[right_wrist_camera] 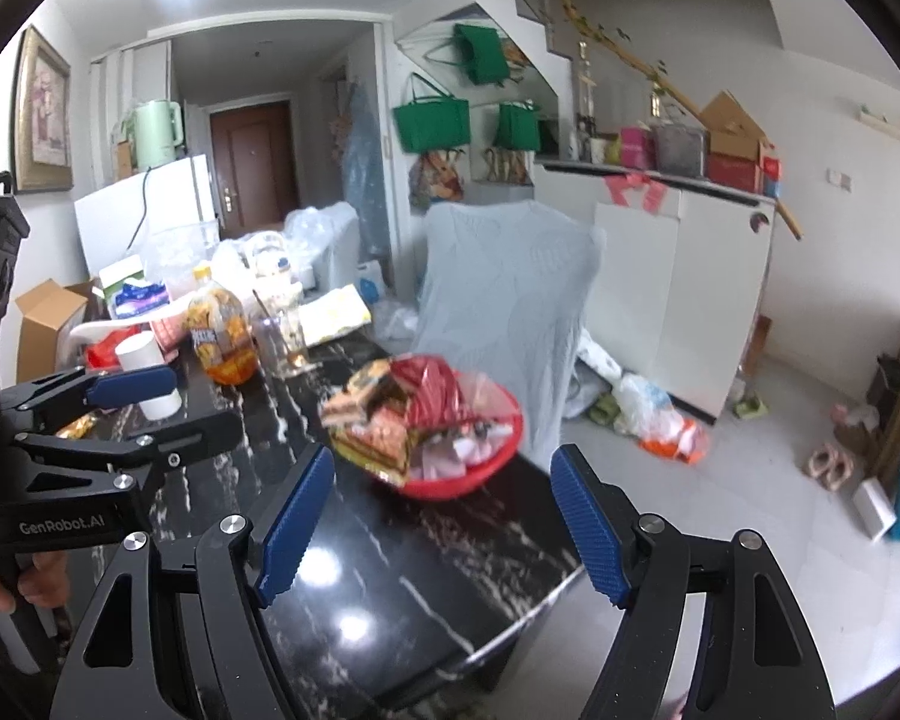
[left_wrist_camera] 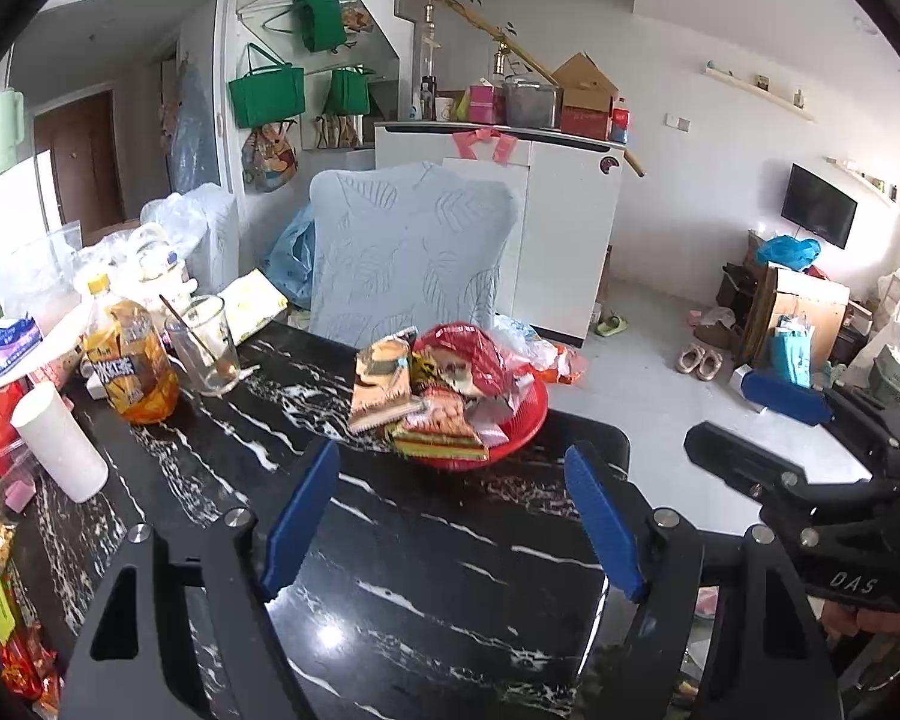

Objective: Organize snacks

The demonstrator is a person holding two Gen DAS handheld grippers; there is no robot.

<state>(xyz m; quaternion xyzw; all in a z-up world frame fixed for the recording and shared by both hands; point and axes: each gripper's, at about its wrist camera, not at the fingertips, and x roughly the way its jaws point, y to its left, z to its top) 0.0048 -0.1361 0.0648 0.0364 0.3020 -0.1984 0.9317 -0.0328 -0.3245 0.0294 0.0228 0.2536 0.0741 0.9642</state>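
A red basket [left_wrist_camera: 519,429] piled with snack packets [left_wrist_camera: 426,387] sits at the far right edge of the black marble table [left_wrist_camera: 402,570]; it also shows in the right wrist view [right_wrist_camera: 486,462]. My left gripper [left_wrist_camera: 453,513] is open and empty, above the table just short of the basket. My right gripper [right_wrist_camera: 441,516] is open and empty, also short of the basket; it shows in the left wrist view [left_wrist_camera: 768,420] to the right, past the table edge. The left gripper shows in the right wrist view [right_wrist_camera: 168,402] at the left. More snack packets [left_wrist_camera: 12,630] lie at the left table edge.
On the left of the table stand an orange drink bottle [left_wrist_camera: 129,366], a glass with a spoon [left_wrist_camera: 204,345], a white paper cup [left_wrist_camera: 60,441] and bags. A chair with a light blue cover [left_wrist_camera: 408,252] stands behind the table. A white cabinet [left_wrist_camera: 570,222] is further back.
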